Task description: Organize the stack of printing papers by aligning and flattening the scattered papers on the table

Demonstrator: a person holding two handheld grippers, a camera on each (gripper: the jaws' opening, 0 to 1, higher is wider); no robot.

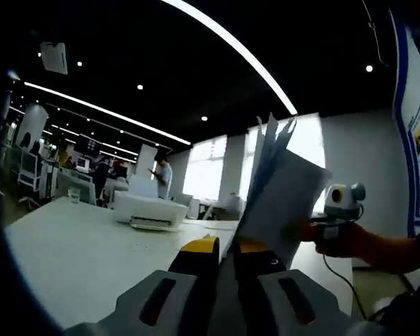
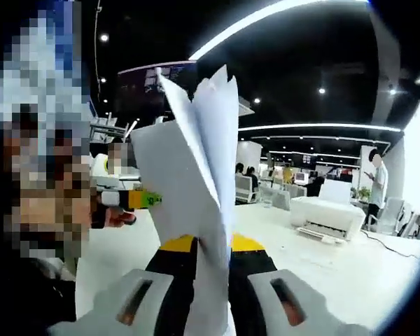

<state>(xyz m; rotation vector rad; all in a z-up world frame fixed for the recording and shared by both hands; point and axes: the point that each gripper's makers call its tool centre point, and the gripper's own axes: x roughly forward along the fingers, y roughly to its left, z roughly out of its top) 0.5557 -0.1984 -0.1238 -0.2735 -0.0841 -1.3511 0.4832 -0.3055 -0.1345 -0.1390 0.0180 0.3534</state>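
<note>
A stack of white printing papers (image 1: 276, 185) stands on edge above the white table (image 1: 77, 259), its top corners fanned apart. My left gripper (image 1: 226, 246) is shut on the near edge of the stack, the sheets pinched between its yellow-tipped jaws. In the right gripper view the same papers (image 2: 192, 161) rise from my right gripper (image 2: 213, 245), which is shut on them too. Each gripper shows in the other's view at the far edge of the sheets: the right gripper (image 1: 315, 227) held by a hand in orange, the left gripper (image 2: 133, 199) beside the paper.
A white printer (image 1: 150, 210) (image 2: 329, 213) sits on the table beyond the papers, with a cable trailing near it. People and office chairs fill the room behind. A person sits close at the left of the right gripper view.
</note>
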